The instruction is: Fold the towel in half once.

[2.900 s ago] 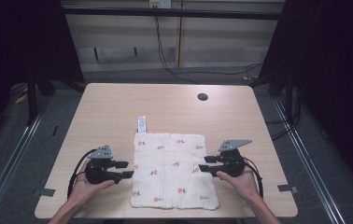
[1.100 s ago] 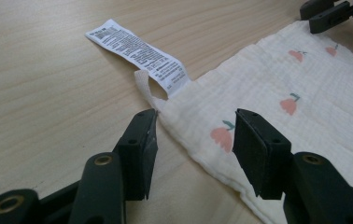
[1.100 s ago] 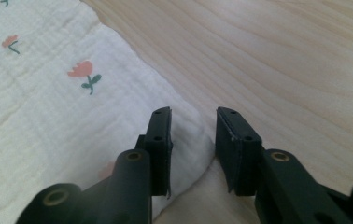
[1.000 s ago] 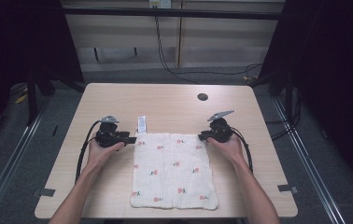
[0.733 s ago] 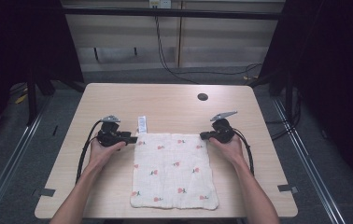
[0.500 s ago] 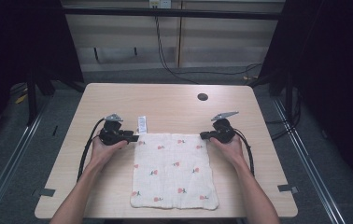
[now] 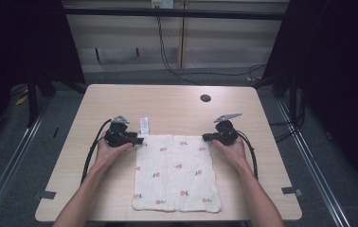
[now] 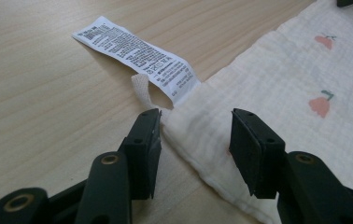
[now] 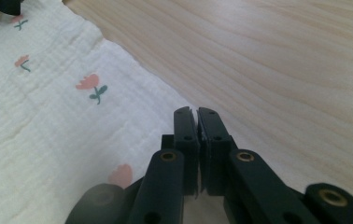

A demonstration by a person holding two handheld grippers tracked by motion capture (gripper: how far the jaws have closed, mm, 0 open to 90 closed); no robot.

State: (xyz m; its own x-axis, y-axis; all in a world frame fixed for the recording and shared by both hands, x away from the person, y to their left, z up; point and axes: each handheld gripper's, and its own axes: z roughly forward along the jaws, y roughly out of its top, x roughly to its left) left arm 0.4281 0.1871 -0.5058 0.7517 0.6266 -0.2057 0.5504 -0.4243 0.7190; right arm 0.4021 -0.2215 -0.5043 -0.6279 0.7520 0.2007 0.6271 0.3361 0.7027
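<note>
Left gripper view: the left gripper (image 8: 195,140) has its fingers wide, straddling the cloth's (image 8: 305,88) corner, right beside the care label (image 8: 137,51), print too small to read. Right gripper (image 9: 196,140), fingers pressed together at the cloth's opposite far corner; whether fabric is pinched, can't tell. Bare counter (image 7: 177,101) beyond the cloth.

From twelve o'clock down to the cloth, the pale wooden bench (image 7: 177,106) lies bare, save one small dark round hole (image 7: 205,98) at about one o'clock. The cream muslin cloth with little red flowers (image 7: 176,172) lies flat and low across the middle toward six o'clock. Its white printed care label (image 7: 144,126) lies flat just beyond the left claw (image 7: 138,140). The person's forearms take up the seven and five o'clock approaches.
</note>
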